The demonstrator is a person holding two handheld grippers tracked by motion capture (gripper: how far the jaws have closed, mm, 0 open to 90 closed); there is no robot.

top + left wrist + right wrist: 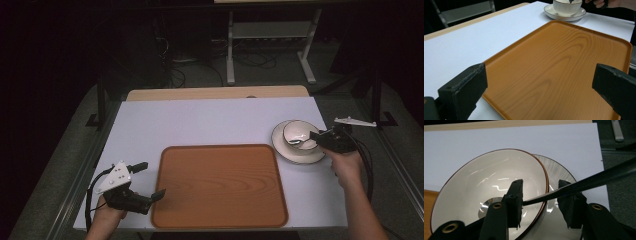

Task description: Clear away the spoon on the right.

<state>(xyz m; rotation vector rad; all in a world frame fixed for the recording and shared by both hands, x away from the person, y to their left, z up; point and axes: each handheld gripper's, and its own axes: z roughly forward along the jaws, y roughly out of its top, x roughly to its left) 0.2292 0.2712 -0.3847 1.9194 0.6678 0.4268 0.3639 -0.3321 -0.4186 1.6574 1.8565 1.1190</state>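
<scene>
Forearms enter from the near edge of the desk [215,120], one claw in each hand. Left claw [148,181] hangs at the near left corner of the wooden tray [220,185], jaws spread wide, gripping nothing; in the left gripper view the two black jaws frame the tray's bare orange-brown surface with its curved grain.

Right claw [314,137] sits at the right side of the desk, over a white bowl [298,135] that rests on a white saucer [300,155], just beside the tray's far right corner. Bowl: glossy cream-white inside, thin dark brown rim line, fluted outer wall in the left gripper view. Saucer has the same dark edge line.

Right gripper view: jaws straddle the bowl's rim, one inside, one outside, with a gap between them and no firm pinch visible. A dark slender handle [584,183] crosses between them into the bowl; a shiny metal spoon end [487,207] lies at the bowl's bottom.

Desk top is pale white, a light wooden strip along its far edge.
</scene>
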